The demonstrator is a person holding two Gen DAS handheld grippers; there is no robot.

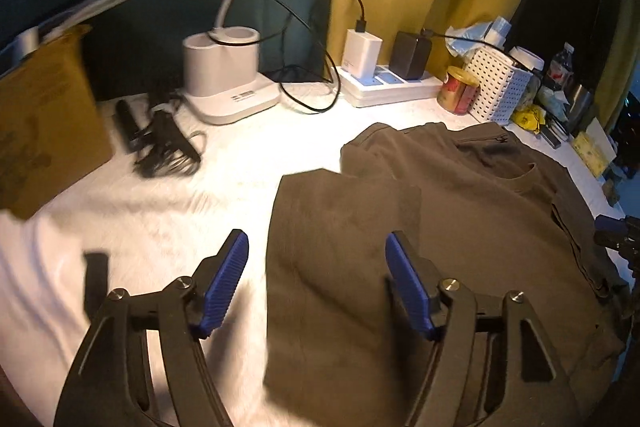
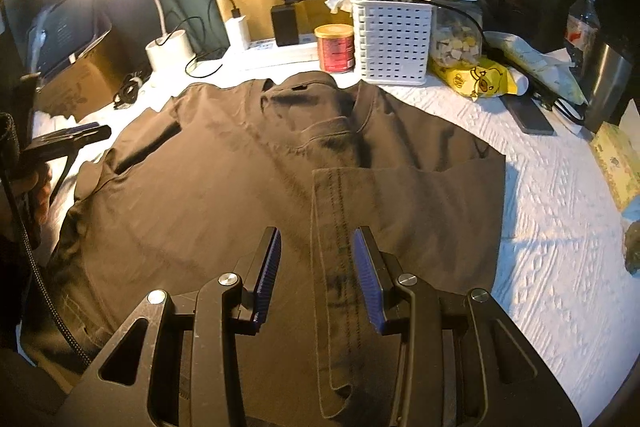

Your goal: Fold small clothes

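- Lay flat across the white bedspread (image 2: 552,227), collar toward 12 o'clock: a brown T-shirt (image 2: 224,195), taking up most of the right wrist view.
- Already turned in over the body at 3 o'clock: the right side of the shirt, its stitched hem (image 2: 340,227) running from 12 to 6 o'clock.
- Folded inward likewise on the far side, judging by the flap (image 1: 344,211) in the left wrist view.
- Crowded along the 12 o'clock edge: white basket (image 2: 394,41), red tin (image 2: 335,47), lamp base (image 1: 224,75), all clear of the cloth.
- Hovered over the hem, jaws partly apart, nothing clamped: right gripper (image 2: 316,267).
- Hovered at the shirt's left edge, jaws wide apart and empty, picture blurred: left gripper (image 1: 316,279).
- Best done next, probably: pinch both bottom corners together, lift low, carry evenly toward the collar, keep the side folds from slipping open.
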